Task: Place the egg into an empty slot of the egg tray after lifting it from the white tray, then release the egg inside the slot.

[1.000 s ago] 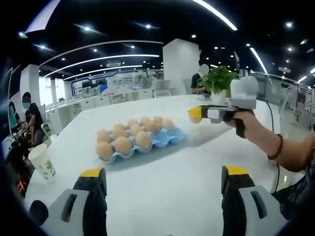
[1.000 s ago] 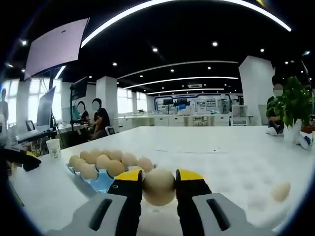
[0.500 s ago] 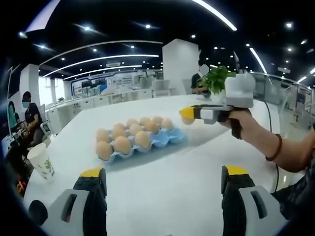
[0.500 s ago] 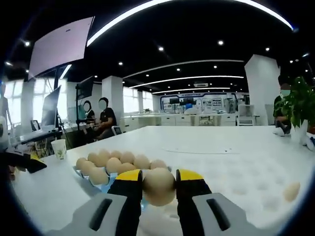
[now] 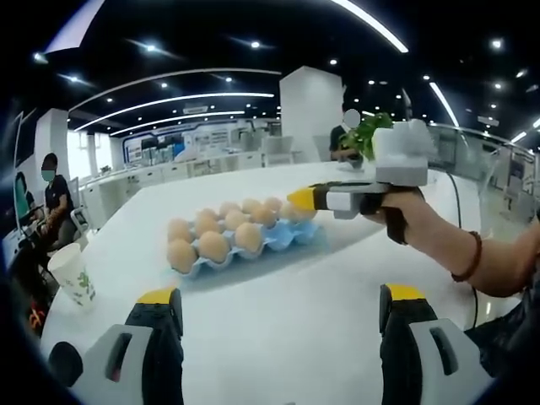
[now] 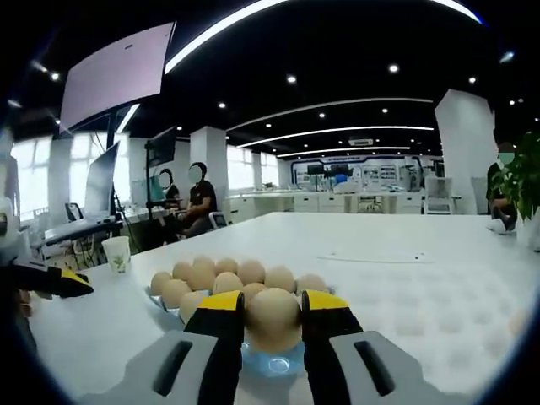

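the white table (image 5: 287, 304) carries the blue egg tray (image 5: 283, 240) at 12 o'clock of the left gripper (image 5: 274, 312), whose jaws are spread. right gripper (image 6: 273, 314) pinches the egg (image 6: 272, 316) above that tray's near edge.

1. Smooth, matt tan egg (image 6: 272, 318) with a dull shell.
2. Thin, glossy light-blue moulded plastic egg tray (image 5: 283, 239).
3. Smooth white table top (image 5: 278, 321) with a faint sheen.
4. White paper cup (image 5: 72, 276), printed green.
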